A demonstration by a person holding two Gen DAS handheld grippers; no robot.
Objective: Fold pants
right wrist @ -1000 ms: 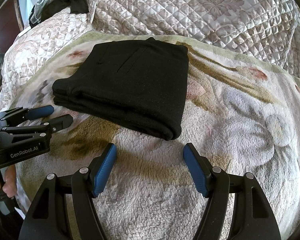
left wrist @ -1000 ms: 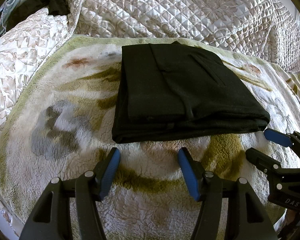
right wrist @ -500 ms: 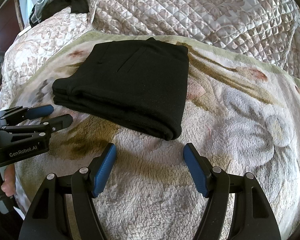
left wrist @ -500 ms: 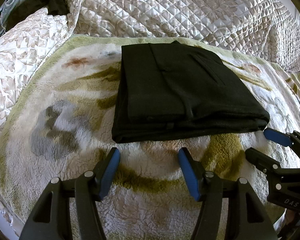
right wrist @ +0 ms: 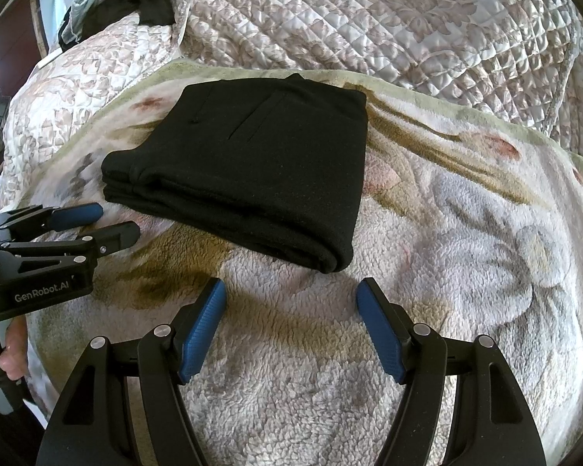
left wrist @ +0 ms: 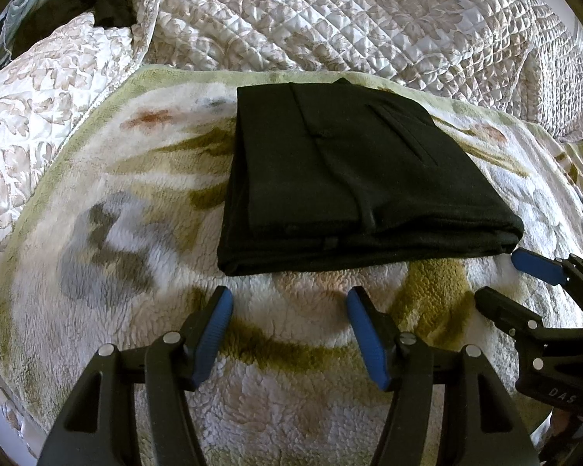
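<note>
The black pants (left wrist: 342,178) lie folded into a neat rectangular stack on a fleecy floral blanket (left wrist: 109,233); they also show in the right wrist view (right wrist: 260,171). My left gripper (left wrist: 289,303) is open and empty, just short of the stack's near edge. My right gripper (right wrist: 291,295) is open and empty, just short of the stack's near right corner. Each gripper shows in the other's view: the right one (left wrist: 505,279) at the stack's right corner, the left one (right wrist: 112,221) at its left corner.
A quilted beige bedspread (left wrist: 369,19) rises behind the blanket. A quilted pillow (left wrist: 27,97) lies at the left, with dark clothes (left wrist: 77,11) piled at the far left corner. The blanket's near edge drops off at the lower left.
</note>
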